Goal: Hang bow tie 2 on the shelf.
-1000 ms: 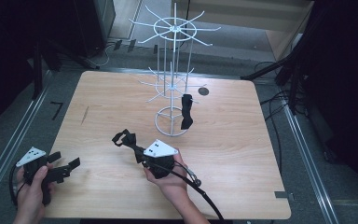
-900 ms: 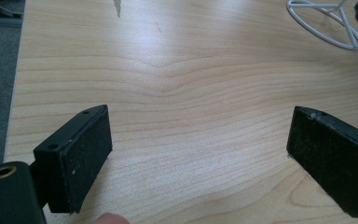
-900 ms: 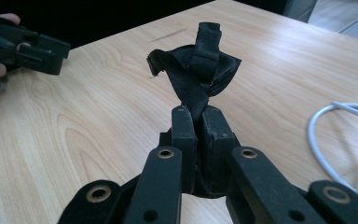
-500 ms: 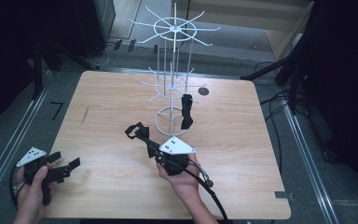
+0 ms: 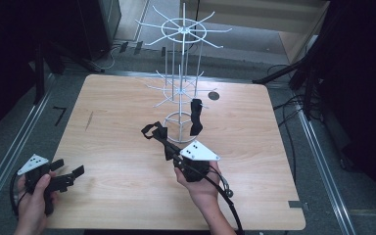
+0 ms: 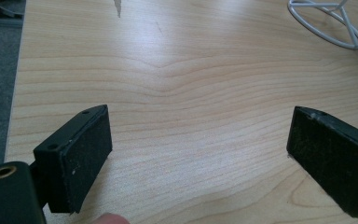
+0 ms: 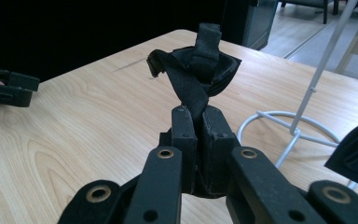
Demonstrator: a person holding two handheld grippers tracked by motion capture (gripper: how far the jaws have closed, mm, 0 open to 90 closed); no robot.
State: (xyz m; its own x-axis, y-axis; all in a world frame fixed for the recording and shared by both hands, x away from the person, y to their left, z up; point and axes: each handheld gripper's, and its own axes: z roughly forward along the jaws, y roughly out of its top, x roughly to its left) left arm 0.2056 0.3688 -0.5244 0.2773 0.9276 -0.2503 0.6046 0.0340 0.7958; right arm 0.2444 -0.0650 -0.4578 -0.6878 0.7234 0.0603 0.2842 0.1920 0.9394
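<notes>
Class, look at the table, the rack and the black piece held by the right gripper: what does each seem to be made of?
Table: pale wood or wood-look laminate, with visible grain. Rack: thin white-coated wire, probably metal. Black piece: soft matte fabric, folding limply above the shut jaws of the right gripper.

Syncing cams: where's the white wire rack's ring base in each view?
High view: white wire rack's ring base sits mid-table, just beyond the right gripper and its black fabric piece.
Left gripper view: top right corner, far past the open jaws.
Right gripper view: right of centre, behind the shut jaws.
Shared landmark: the wooden table.
</notes>
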